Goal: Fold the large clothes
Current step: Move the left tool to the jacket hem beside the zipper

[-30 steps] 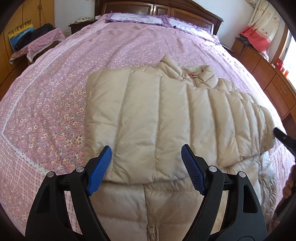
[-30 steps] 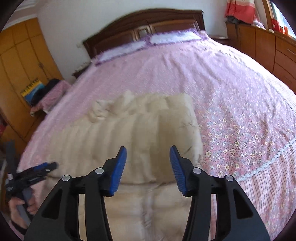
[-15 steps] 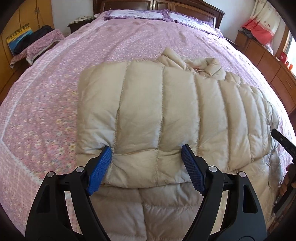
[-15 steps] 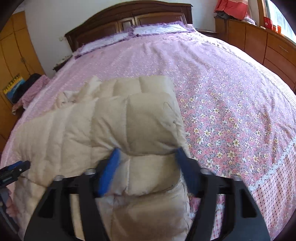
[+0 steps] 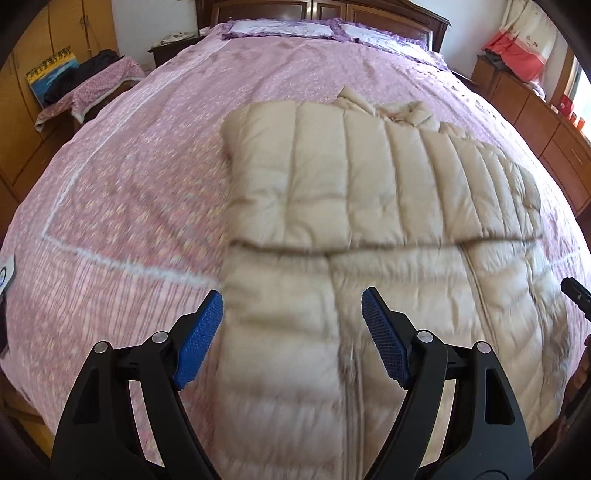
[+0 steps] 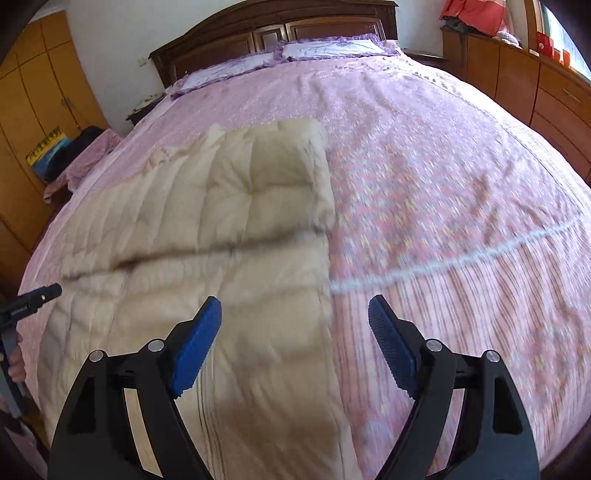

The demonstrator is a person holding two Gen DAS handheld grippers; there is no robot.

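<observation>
A beige quilted down jacket (image 5: 369, 206) lies on the pink flowered bed (image 5: 140, 177), its sleeves folded across the chest and its zipper running toward me. My left gripper (image 5: 291, 314) hovers open over the jacket's lower left part with nothing between its blue pads. In the right wrist view the same jacket (image 6: 207, 229) fills the left half. My right gripper (image 6: 295, 317) stands open above the jacket's right edge, its right pad over the bedspread (image 6: 461, 192). The tip of each gripper shows at the edge of the other's view.
A dark wooden headboard (image 6: 280, 33) and two pillows (image 5: 280, 27) lie at the far end. Wooden drawers (image 6: 546, 85) line the right side. A wardrobe (image 6: 33, 122) and a cloth-covered stool (image 5: 92, 88) with dark items stand on the left.
Both grippers have pulled back toward the jacket's hem, away from the folded sleeves. The right gripper's jaws went from narrower to wide and left the folded sleeve lying on the jacket.
</observation>
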